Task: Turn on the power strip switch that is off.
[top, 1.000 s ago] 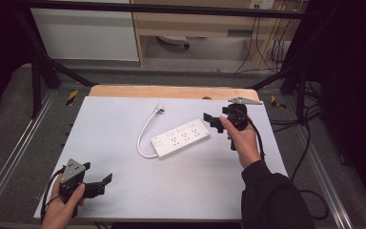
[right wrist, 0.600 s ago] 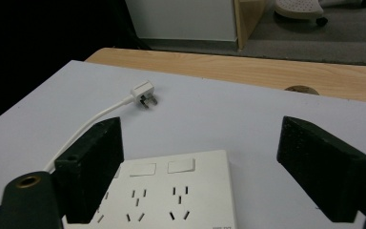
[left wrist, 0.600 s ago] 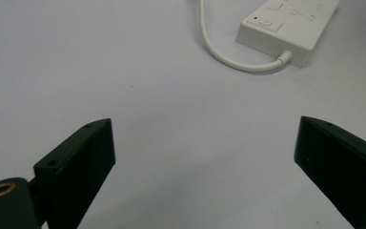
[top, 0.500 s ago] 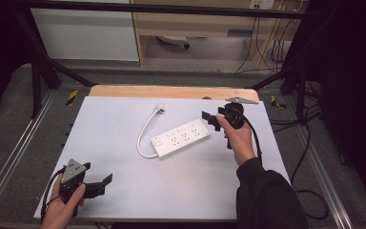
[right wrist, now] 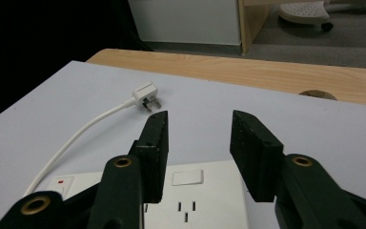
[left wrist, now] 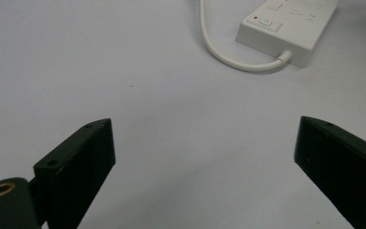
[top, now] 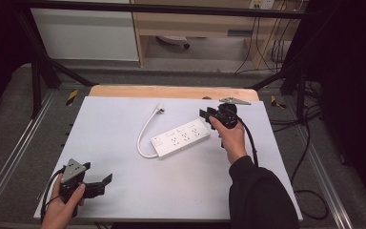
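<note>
Right gripper view: right hand-held gripper (right wrist: 198, 143) jaws, just narrowing, apart above white plastic power strip (right wrist: 190, 200); straddle strip's width squarely before squeezing.

Even overhead light is brightening the white table (top: 124, 191), leaving surroundings dark. Shadows are staying faint. Near jaws are blurring slightly.

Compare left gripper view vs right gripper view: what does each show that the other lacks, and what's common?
Left gripper view: its own tongs wide open over bare table, and the cable's exit from the strip's end.

Right gripper view: its tongs, which have just been closing, nothing between them, above the strip; the plug; the wooden table edge.

Both: the white power strip, its white cable, the red-marked switch, the white table top.
</note>
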Action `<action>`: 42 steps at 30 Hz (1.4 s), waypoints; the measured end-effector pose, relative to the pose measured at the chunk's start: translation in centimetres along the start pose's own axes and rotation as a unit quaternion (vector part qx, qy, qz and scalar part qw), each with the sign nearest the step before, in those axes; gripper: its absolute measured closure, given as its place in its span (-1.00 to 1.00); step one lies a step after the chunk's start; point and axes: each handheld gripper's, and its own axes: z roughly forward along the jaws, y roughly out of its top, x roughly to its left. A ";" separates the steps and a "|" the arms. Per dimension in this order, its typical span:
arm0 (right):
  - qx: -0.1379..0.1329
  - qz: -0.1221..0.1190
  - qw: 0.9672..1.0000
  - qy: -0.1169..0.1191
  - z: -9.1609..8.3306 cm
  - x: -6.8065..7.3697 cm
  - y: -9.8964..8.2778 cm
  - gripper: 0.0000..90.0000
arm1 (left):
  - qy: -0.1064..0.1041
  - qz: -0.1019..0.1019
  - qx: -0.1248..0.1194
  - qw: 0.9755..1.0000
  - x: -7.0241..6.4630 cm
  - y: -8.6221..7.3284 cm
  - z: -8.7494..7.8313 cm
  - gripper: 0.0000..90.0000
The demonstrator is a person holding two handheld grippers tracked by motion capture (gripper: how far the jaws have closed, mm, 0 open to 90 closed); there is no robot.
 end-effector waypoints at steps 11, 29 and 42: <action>0.012 -0.008 1.000 0.013 1.0 0.8 -0.6 0.55 | -0.001 -0.001 -0.001 1.000 0.0 0.0 0.0 -0.85; 0.016 0.003 1.000 0.026 2.5 1.7 -1.7 0.82 | 0.000 0.000 0.000 1.000 0.1 0.0 0.0 -0.85; 0.029 -0.014 0.999 0.034 3.5 2.6 -2.7 0.99 | 0.000 -0.001 -0.001 1.000 0.1 0.0 0.0 -0.86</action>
